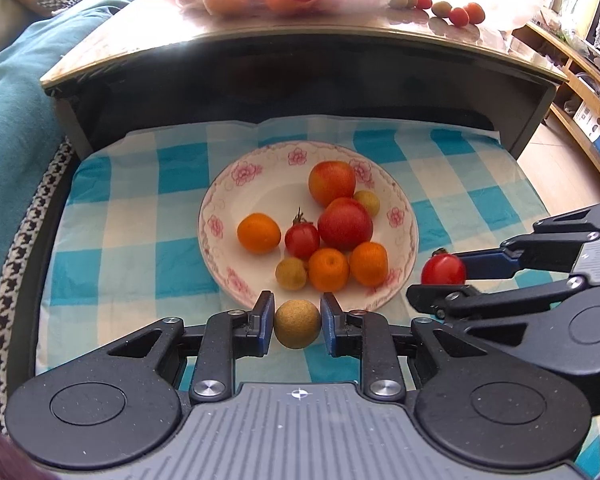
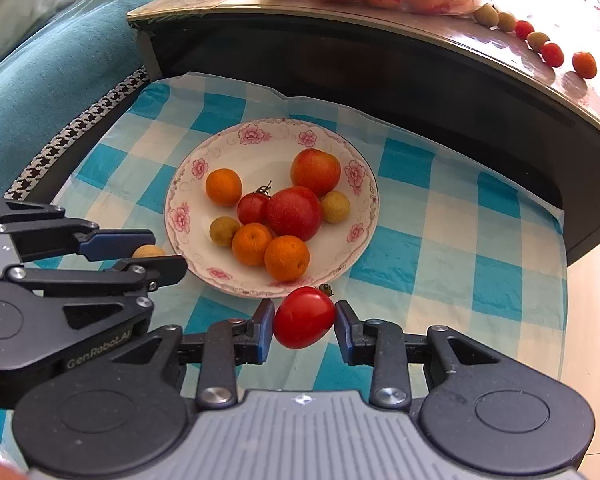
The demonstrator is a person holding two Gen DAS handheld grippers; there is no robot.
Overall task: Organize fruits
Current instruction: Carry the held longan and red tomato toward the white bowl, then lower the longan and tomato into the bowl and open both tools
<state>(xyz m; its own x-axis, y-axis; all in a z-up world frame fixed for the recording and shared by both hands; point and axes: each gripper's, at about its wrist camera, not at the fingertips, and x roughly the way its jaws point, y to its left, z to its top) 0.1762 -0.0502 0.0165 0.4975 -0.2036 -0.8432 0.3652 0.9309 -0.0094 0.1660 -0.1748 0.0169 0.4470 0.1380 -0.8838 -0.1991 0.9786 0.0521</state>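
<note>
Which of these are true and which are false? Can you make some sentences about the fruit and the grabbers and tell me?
1. The left gripper holds a small tan-brown fruit. True.
2. The right gripper is empty. False: it is shut on a red tomato.
3. The flowered plate holds three orange fruits. True.
4. The plate sits on a plain red cloth. False: the checked cloth is blue and white.
5. More small fruits lie on the table behind. True.
</note>
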